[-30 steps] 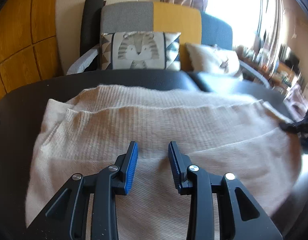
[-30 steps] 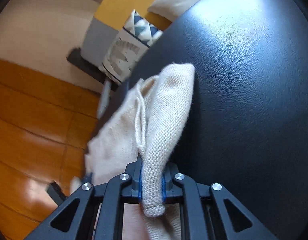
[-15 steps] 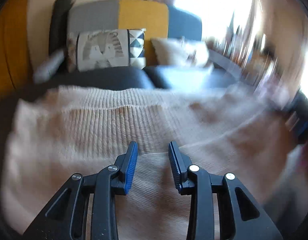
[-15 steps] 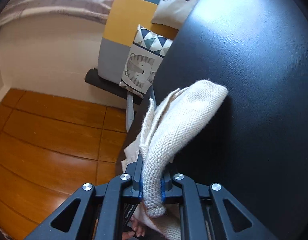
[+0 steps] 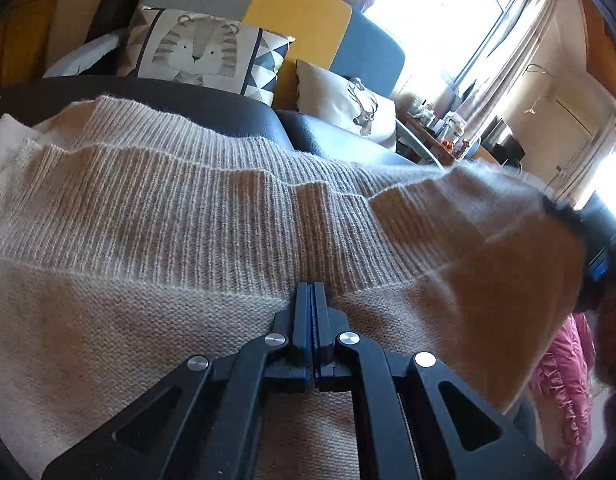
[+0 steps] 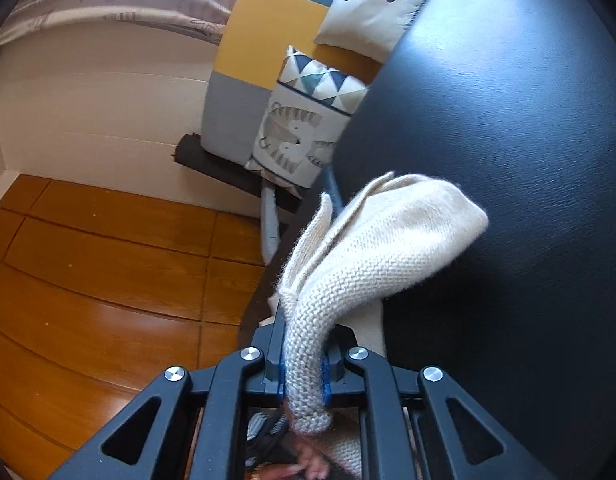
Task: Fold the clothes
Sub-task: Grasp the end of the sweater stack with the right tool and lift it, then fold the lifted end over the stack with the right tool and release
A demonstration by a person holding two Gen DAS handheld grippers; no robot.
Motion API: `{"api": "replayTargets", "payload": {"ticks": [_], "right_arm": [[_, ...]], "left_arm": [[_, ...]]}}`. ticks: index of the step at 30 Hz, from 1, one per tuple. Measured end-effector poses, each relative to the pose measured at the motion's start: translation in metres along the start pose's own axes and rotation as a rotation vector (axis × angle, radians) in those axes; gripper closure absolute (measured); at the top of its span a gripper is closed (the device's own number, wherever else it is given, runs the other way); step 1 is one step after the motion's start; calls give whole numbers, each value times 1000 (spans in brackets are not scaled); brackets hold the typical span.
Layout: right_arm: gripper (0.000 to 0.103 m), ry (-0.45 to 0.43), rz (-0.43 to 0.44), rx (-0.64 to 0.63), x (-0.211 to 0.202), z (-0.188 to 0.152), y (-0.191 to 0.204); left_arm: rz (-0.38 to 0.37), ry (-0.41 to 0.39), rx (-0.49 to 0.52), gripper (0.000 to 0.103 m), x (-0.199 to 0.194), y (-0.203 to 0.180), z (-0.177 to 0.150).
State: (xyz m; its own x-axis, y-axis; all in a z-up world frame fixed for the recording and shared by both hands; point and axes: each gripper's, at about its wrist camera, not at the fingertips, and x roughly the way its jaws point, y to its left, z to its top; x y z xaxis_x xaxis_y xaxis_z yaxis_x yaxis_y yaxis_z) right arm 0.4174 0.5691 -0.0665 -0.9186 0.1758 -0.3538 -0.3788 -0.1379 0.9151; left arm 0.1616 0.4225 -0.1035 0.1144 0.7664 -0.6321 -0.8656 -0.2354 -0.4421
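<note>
A beige knit sweater (image 5: pixel 188 220) lies spread on a black leather surface (image 5: pixel 212 104), its ribbed hem running across the left wrist view. My left gripper (image 5: pixel 312 296) is shut, and the knit puckers into its tips just below the ribbing. In the right wrist view my right gripper (image 6: pixel 304 360) is shut on a thick fold of the same sweater (image 6: pixel 371 248), held up off the black leather surface (image 6: pixel 507 160). That right gripper (image 5: pixel 599 256) also shows at the sweater's far right end in the left wrist view.
A tiger cushion (image 5: pixel 196 52) and a deer cushion (image 5: pixel 347 104) lean on a grey, yellow and blue sofa back beyond the leather. Wooden floor (image 6: pixel 88 280) lies to the left. A pink garment (image 5: pixel 563 380) sits low on the right, and a cluttered table (image 5: pixel 439 128) stands by the window.
The left jaws went from open to shut on the knit while tipping down toward the hem. The right gripper rose, lifting its fold of sweater higher off the leather.
</note>
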Motion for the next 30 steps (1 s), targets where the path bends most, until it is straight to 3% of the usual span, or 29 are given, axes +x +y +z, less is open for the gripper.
{"api": "replayTargets", "payload": {"ticks": [4, 6, 9, 12, 15, 18, 22, 26, 30], "right_arm": [[92, 21, 12, -48, 18, -10, 48], [92, 36, 13, -74, 35, -16, 74], [92, 63, -1, -111, 70, -28, 112], [92, 104, -26, -143, 114, -45, 141], [92, 154, -67, -185, 163, -65, 161], [92, 215, -124, -201, 220, -91, 164], [92, 302, -223, -247, 291, -130, 158], [92, 355, -389, -328, 337, -164, 148], [81, 420, -532, -400, 364, -191, 143]], "left_arm": [[-11, -9, -16, 101, -3, 1, 0], [-41, -33, -100, 101, -18, 15, -3], [19, -114, -159, 101, -53, 39, -19], [96, -159, -133, 99, -83, 61, -43], [59, -141, -221, 99, -91, 85, -61], [-31, -165, -330, 99, -94, 105, -74], [-112, -180, -380, 99, -93, 116, -78], [-137, -185, -382, 99, -91, 118, -79], [-162, -185, -388, 99, -89, 119, -79]]}}
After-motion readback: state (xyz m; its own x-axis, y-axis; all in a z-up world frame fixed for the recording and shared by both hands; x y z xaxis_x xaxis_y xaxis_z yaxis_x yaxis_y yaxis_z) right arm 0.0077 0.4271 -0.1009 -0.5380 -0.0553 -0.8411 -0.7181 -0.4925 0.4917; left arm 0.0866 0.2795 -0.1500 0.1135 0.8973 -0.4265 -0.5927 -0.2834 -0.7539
